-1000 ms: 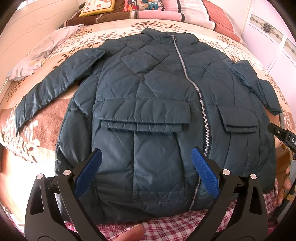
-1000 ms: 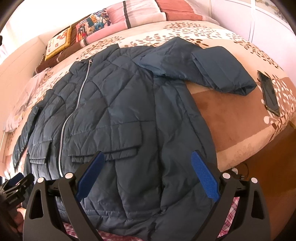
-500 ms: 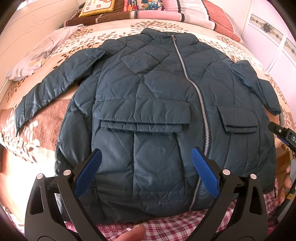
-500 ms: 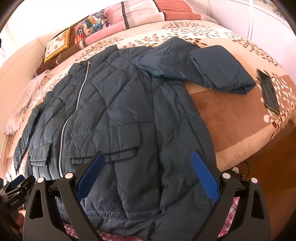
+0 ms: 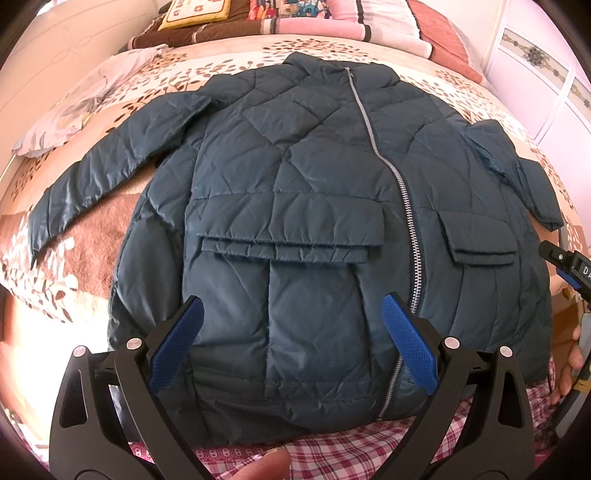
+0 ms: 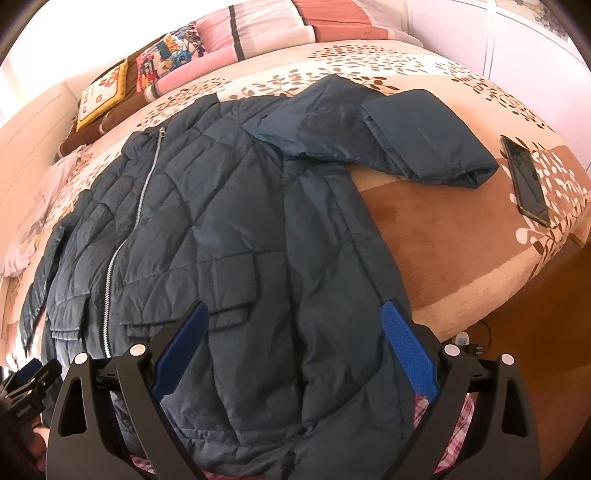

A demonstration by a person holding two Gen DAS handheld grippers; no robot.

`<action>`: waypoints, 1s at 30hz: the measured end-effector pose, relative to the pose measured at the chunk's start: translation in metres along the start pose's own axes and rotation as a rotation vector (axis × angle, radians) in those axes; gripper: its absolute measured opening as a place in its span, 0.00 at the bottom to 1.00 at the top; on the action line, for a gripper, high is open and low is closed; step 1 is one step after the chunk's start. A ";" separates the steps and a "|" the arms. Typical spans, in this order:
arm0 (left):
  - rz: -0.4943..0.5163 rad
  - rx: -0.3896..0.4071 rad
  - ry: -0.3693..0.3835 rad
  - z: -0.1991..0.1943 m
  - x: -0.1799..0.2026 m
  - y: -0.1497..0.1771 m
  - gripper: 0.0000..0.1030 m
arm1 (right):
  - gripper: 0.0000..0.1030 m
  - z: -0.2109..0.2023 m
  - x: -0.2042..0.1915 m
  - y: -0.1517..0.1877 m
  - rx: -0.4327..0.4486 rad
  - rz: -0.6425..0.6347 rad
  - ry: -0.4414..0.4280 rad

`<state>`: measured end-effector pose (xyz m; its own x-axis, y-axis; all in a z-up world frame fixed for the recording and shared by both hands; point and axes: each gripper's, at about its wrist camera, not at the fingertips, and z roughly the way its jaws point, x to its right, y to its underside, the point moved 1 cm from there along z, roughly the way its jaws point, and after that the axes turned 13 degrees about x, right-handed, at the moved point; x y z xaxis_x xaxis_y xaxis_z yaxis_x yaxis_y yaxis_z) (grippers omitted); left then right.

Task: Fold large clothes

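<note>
A dark teal quilted jacket (image 5: 295,177) lies face up on the bed, zipped, collar away from me, hem toward me. Its left sleeve (image 5: 103,173) stretches out to the left; the right sleeve (image 6: 413,140) is bent and lies out to the right. My left gripper (image 5: 291,343) hovers open above the hem over the left front pocket, nothing between its blue pads. My right gripper (image 6: 295,350) hangs open over the jacket's right side near the hem, also holding nothing. The other gripper shows at the right edge of the left wrist view.
A floral bedspread (image 5: 66,266) covers the bed. A black phone (image 6: 524,181) lies beyond the right cuff near the bed's corner. Pillows and cushions (image 5: 303,18) line the headboard end, and a pale garment (image 5: 74,114) lies at the upper left. Checked fabric (image 5: 332,450) shows below the hem.
The right wrist view has shifted slightly, bringing the right sleeve and phone a little closer to centre. The left gripper has barely moved. The jacket lies as before.
</note>
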<state>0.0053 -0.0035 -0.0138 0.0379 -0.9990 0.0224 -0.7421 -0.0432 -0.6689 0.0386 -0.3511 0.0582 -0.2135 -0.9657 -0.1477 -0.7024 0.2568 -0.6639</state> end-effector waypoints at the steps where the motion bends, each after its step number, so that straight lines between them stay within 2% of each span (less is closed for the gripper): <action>1: -0.002 -0.004 0.001 0.003 -0.003 0.001 0.94 | 0.89 0.001 0.001 -0.001 0.001 0.001 0.004; 12: -0.007 -0.039 -0.010 0.012 -0.005 0.000 0.94 | 0.89 0.011 0.017 -0.006 -0.008 0.022 0.033; 30: -0.016 -0.044 -0.007 0.015 -0.010 0.000 0.94 | 0.89 0.013 0.010 -0.003 -0.014 -0.022 0.032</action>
<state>0.0149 0.0062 -0.0253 0.0545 -0.9981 0.0280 -0.7703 -0.0598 -0.6349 0.0473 -0.3617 0.0498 -0.2192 -0.9695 -0.1094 -0.7166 0.2361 -0.6563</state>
